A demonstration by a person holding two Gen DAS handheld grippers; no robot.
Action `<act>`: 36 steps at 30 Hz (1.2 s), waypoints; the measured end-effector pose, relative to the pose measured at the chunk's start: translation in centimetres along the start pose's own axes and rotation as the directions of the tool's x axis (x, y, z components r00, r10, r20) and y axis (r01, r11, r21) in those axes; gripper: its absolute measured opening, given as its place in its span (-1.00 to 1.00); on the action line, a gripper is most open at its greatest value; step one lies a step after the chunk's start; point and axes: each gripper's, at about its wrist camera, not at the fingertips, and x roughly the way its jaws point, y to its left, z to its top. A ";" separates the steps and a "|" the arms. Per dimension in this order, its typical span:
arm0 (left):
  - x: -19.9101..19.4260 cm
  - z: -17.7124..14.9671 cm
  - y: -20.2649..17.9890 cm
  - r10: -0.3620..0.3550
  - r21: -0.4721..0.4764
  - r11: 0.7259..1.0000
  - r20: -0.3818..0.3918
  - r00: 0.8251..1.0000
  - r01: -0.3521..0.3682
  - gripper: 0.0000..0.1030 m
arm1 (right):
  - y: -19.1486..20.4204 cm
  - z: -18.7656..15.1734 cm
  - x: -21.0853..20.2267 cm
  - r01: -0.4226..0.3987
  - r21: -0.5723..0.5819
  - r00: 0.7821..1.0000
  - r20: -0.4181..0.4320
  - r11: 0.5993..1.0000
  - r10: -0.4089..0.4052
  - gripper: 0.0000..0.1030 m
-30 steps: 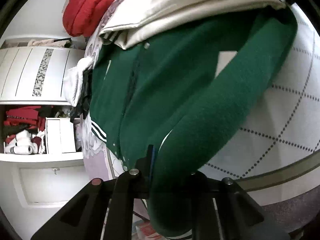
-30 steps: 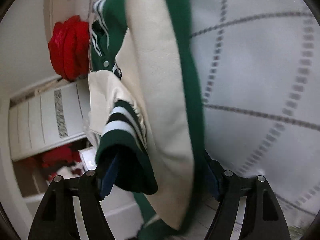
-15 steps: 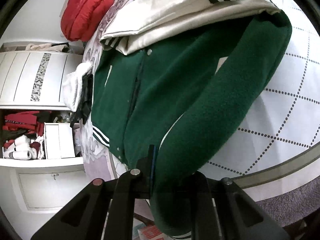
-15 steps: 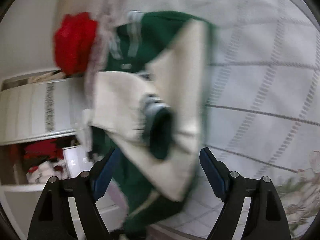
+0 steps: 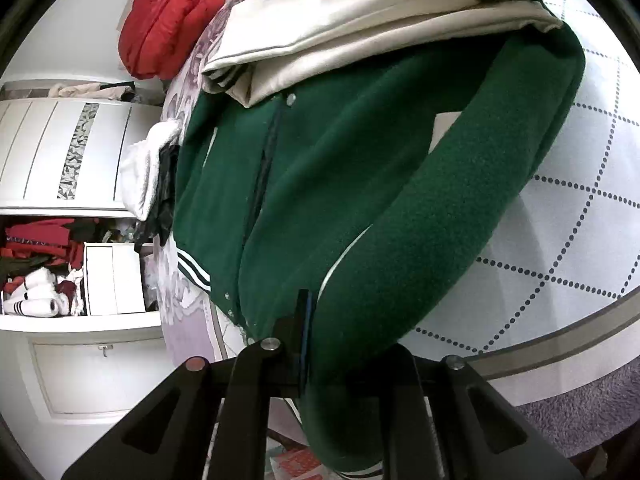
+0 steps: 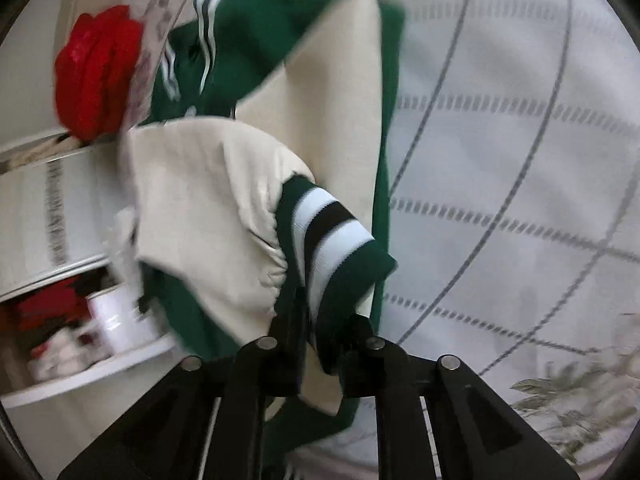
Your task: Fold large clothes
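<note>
left gripper (image 5: 320,344) fingers clamped on the green wool varsity jacket (image 5: 340,184) on the bed (image 5: 580,240), anchoring it; right gripper (image 6: 324,344) fingers closing on its striped cuff (image 6: 332,236) to fold the sleeve.

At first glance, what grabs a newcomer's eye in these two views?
The green varsity jacket fills the left wrist view, spread across the quilted bed cover, its hem pinched in the left gripper. In the right wrist view, the striped cuff sits between the closing right gripper. A red bundle sits top left.

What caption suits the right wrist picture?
Right gripper closing on the jacket's striped cuff above the quilted bed.
</note>
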 end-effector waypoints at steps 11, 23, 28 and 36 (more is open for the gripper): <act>0.1 0.2 -0.2 0.001 -0.004 1.000 -0.010 1.000 -0.001 -0.81 | -5.4 0.4 2.2 -0.283 0.029 0.957 0.070 0.959 0.281 0.58; -0.3 0.1 0.0 -0.008 -0.008 1.000 0.001 1.000 0.008 -0.85 | 0.4 1.5 6.9 -0.223 0.000 0.968 0.113 0.975 0.222 -0.50; -3.4 -1.3 2.5 -0.058 -0.012 0.998 0.050 0.997 0.059 -0.87 | 1.1 -1.3 2.6 -0.217 0.014 0.969 0.125 0.976 0.213 -0.63; -14.0 -6.3 8.2 -0.315 0.063 0.948 0.078 0.946 0.311 -0.87 | 4.1 -11.1 -10.2 -0.057 0.075 0.990 0.135 0.996 0.046 -0.64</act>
